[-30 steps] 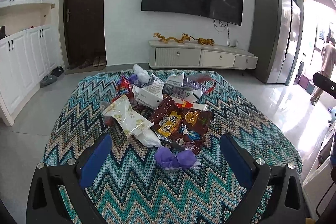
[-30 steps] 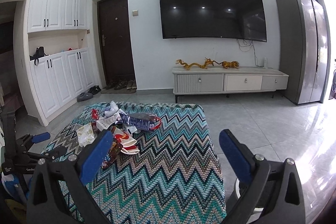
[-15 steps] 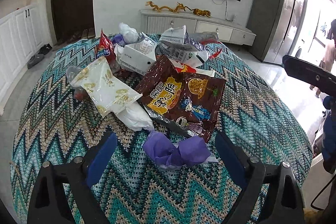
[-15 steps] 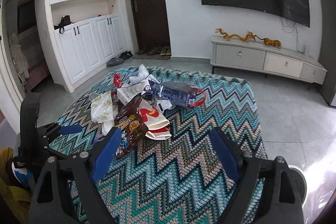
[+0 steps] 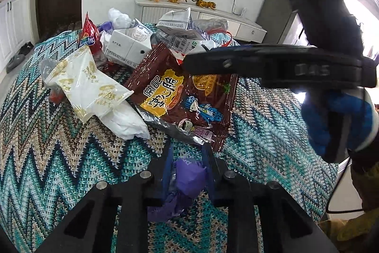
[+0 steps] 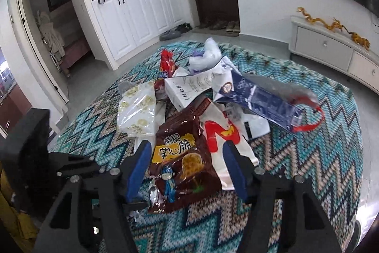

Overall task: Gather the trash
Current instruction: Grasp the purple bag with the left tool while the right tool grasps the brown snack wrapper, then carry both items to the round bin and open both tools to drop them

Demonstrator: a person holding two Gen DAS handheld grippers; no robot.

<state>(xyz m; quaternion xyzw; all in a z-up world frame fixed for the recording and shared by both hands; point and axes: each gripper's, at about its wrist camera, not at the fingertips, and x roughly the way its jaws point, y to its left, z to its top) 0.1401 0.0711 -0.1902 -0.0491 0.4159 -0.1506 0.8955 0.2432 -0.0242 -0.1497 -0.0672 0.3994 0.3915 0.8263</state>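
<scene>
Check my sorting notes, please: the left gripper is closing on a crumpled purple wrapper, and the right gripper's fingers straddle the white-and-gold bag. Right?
Not quite. The left gripper is closing on the purple wrapper, but the right gripper straddles the brown snack bag, as the right wrist view shows; the white-and-gold bag lies beyond.

The right gripper (image 6: pixel 187 165) is closing its jaws around the brown snack bag (image 6: pixel 183 158), lying on the zigzag cloth (image 6: pixel 308 158) amid other wrappers.

Trash heap (image 6: pixel 189 110) blocks centre; blanket (image 6: pixel 319 158) edges free.
</scene>
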